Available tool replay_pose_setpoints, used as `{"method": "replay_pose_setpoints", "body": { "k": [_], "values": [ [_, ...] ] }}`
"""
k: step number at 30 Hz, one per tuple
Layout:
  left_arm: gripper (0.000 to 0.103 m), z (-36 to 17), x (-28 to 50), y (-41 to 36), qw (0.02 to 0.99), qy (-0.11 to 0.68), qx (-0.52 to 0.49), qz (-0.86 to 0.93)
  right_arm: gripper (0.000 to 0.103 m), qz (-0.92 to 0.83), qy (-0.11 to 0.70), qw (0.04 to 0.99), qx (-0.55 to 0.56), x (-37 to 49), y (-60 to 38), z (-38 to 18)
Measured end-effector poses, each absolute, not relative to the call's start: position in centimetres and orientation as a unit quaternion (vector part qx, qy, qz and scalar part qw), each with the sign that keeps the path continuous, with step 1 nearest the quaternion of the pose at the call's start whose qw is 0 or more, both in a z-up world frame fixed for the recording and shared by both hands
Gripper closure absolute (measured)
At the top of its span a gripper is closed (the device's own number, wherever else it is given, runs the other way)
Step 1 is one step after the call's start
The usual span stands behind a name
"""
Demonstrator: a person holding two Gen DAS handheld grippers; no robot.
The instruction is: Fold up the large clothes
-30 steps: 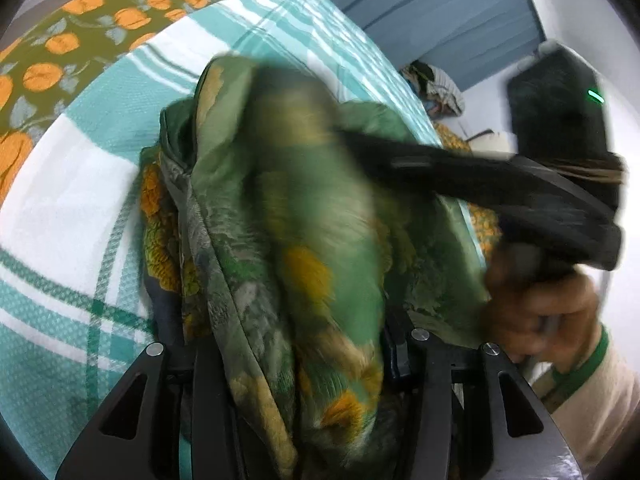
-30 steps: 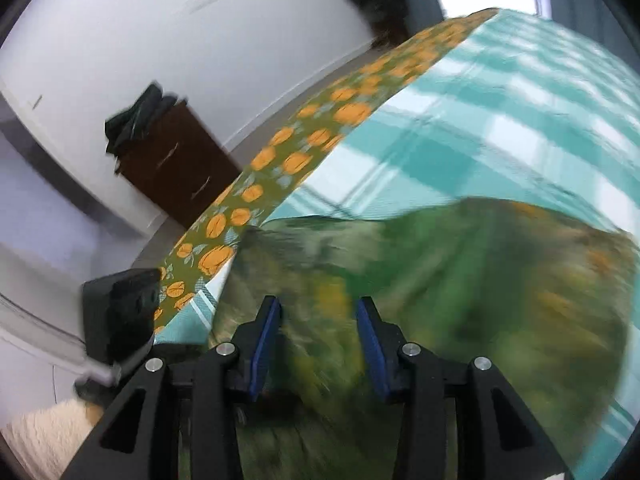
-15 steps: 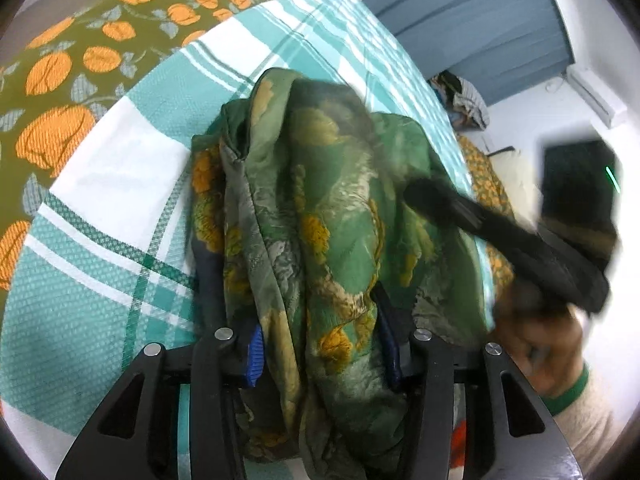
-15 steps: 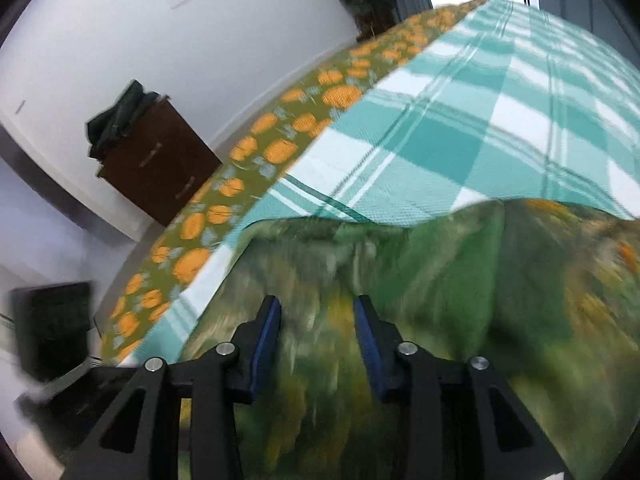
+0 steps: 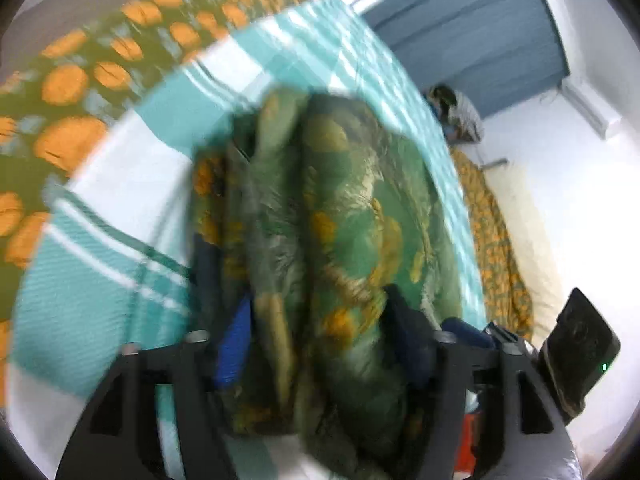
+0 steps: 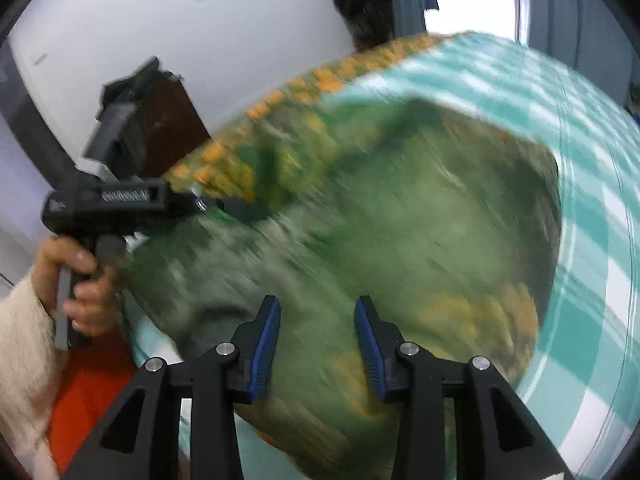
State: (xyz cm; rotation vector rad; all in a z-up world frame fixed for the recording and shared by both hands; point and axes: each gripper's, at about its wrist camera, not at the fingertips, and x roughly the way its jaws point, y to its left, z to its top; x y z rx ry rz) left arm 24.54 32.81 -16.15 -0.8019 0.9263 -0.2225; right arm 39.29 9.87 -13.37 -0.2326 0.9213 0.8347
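Observation:
A green garment with orange flowers [image 5: 344,216] lies bunched on a teal and white checked bedsheet [image 5: 100,280]. My left gripper [image 5: 320,320] has its jaws around a thick fold of the garment near its front end. In the right wrist view the garment [image 6: 400,216] is blurred and spreads across the sheet [image 6: 592,240]. My right gripper [image 6: 316,332] is open and empty just above the cloth. The left gripper's body [image 6: 120,200] shows there at the left, its tip in the cloth.
An olive bedspread with orange fruit print [image 5: 80,72] edges the bed. A dark wooden cabinet [image 6: 168,128] stands by the white wall. Blue curtains [image 5: 472,32] hang at the back. An orange cloth [image 6: 88,392] lies below the bed edge.
The right gripper has pulled back off the garment to the right. The left gripper has stayed on the fold. Both views are blurred from motion.

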Motion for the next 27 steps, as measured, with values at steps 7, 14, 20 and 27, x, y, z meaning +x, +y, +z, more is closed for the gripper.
{"method": "replay_pose_setpoints", "body": {
  "k": [7,14,20,27],
  "values": [
    [0.013,-20.0,22.5,37.5,0.770,0.407,-0.484,-0.083,0.061,0.416,0.430,0.787,-0.150,39.1,16.2,-15.4],
    [0.005,-22.2,25.6,35.3,0.761,0.435,-0.460,-0.142,0.061,0.390,0.407,0.803,-0.194,37.6,17.7,-17.5],
    [0.000,-22.0,27.9,31.8,0.780,0.490,-0.367,-0.132,0.061,0.379,0.401,0.810,-0.200,36.5,17.8,-17.5],
    [0.004,-22.0,29.0,32.2,0.771,0.500,-0.367,-0.143,0.020,0.355,0.405,0.841,-0.051,35.4,7.6,-12.8]
  ]
}}
